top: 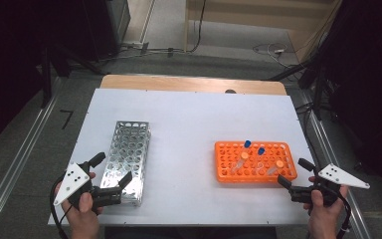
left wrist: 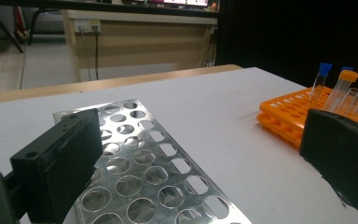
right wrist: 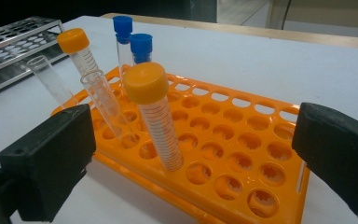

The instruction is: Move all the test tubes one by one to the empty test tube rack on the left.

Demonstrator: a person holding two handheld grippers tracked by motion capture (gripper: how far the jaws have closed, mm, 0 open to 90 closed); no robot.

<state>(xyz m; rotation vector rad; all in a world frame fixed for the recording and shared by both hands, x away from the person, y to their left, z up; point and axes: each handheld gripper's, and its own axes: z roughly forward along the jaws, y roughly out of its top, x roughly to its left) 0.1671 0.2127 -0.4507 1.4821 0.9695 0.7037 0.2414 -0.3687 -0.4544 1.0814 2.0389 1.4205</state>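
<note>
High view: the left gripper [top: 111,168] hangs at the table's [top: 189,114] near-left corner, jaws spread — one over the steel rack's [top: 128,154] near end, nothing between them. The right gripper [top: 295,173] sits at the near-right corner, jaws wide apart, just beside the orange rack [top: 255,162] and clear of it. That rack holds capped tubes — a nearest orange-capped tube [right wrist: 154,116], two blue-capped tubes [right wrist: 133,46] behind.
</note>
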